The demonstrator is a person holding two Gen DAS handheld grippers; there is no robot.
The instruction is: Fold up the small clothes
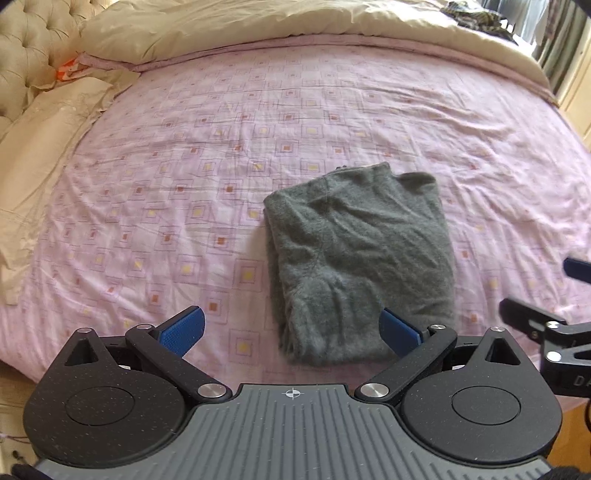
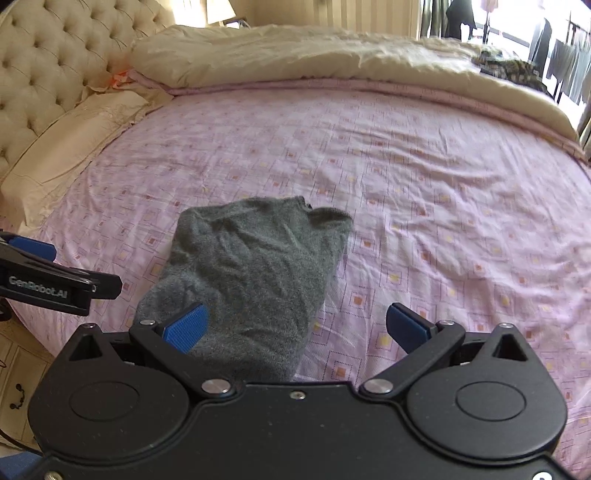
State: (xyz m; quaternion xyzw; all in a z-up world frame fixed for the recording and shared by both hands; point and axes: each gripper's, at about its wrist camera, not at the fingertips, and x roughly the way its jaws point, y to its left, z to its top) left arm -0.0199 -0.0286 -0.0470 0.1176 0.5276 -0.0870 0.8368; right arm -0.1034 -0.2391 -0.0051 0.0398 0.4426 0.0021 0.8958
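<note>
Two grippers hover over a bed [image 1: 184,166], both with jaws spread wide and holding nothing. A grey garment [image 1: 358,254] lies folded into a neat rectangle on the pink sheet, just beyond the left gripper [image 1: 291,328] and right gripper [image 2: 295,326], apparently released after folding.

Ahead of my blue-padded black left gripper [image 1: 291,330], a plain charcoal-grey knitted garment [image 1: 360,254] lies on a pale pink cotton bedsheet [image 1: 184,155] printed with nested squares, yellow and rust centres. Beyond it, a cream quilted duvet [image 1: 258,26] and beige tufted headboard [image 1: 29,48].
</note>
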